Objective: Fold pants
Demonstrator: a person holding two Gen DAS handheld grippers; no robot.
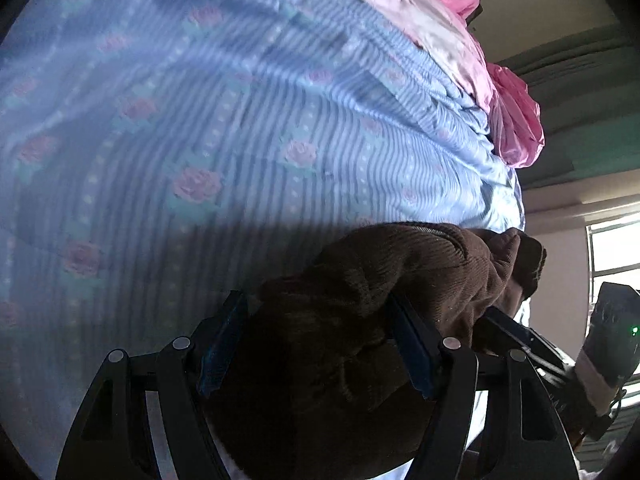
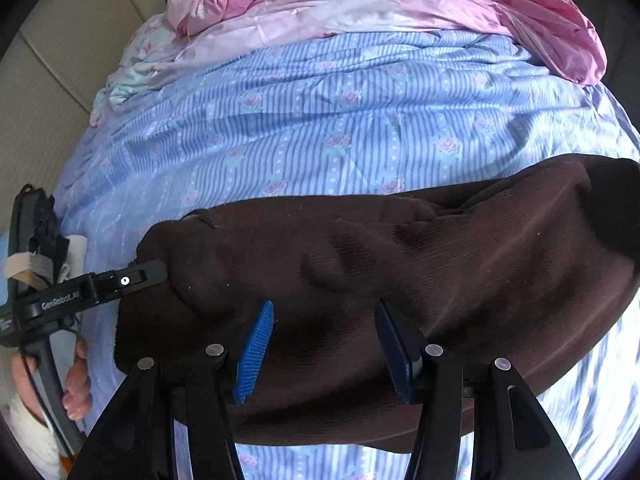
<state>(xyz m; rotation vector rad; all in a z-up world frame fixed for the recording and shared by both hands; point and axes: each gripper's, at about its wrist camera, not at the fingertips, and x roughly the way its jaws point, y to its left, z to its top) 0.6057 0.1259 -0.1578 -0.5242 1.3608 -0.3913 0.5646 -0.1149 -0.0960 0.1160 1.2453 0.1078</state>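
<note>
Dark brown corduroy pants [image 2: 400, 272] lie across a blue striped bedsheet [image 2: 328, 120] with roses. In the right wrist view my right gripper [image 2: 326, 320] hovers over the pants with its jaws wide apart and nothing between the blue pads [image 2: 256, 352]. My left gripper's finger [image 2: 140, 274] reaches the pants' left end. In the left wrist view my left gripper [image 1: 316, 316] has its jaws apart with a bunched mass of the pants [image 1: 360, 320] between and above them. Whether they pinch the cloth is unclear. The right gripper's body [image 1: 608, 344] shows at far right.
Crumpled pink satin bedding [image 2: 380, 4] lies along the far side of the bed. A beige padded headboard or wall [image 2: 60, 60] stands at the left. A hand [image 2: 76, 380] holds the left gripper's handle. A window [image 1: 616, 248] is at the right in the left wrist view.
</note>
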